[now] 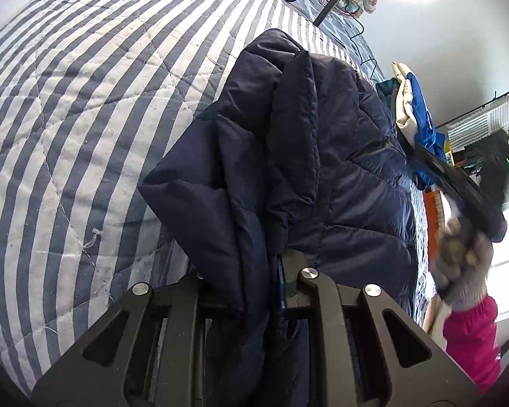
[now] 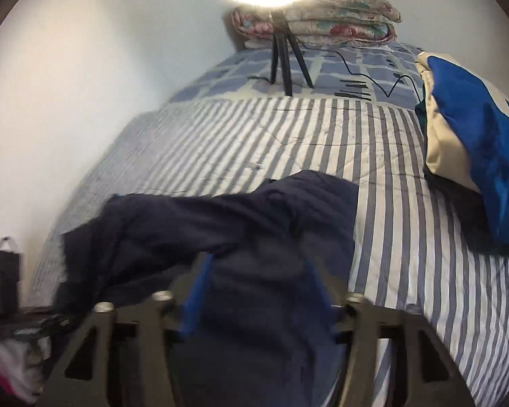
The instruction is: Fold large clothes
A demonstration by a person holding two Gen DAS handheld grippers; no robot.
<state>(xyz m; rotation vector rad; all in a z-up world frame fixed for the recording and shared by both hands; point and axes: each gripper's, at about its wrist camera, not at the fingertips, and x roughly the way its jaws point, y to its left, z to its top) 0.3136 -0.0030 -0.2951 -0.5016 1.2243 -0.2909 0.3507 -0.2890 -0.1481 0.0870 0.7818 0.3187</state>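
Now the left gripper (image 1: 275, 271) is pinched tight on a bunch of the dark navy puffy jacket (image 1: 288, 156), and the cloth hangs down between its black fingers. Puffy and quilted, the jacket lies on the striped bed cover (image 1: 68, 135), which is soft, with grey and white lines and stitched squares. To the right sits a blue and cream pile of clothes (image 1: 414, 115) at the bed's edge. Far right, a hand in a grey glove (image 1: 461, 264) holds the other tool.

From the right wrist view, the right gripper (image 2: 258, 291) has its blue fingers spread wide over the jacket (image 2: 220, 230), not squeezing it. A black tripod (image 2: 285, 57) stands on the bed farther back, with folded flowery blankets (image 2: 322, 17) behind it by the white wall (image 2: 85, 68).
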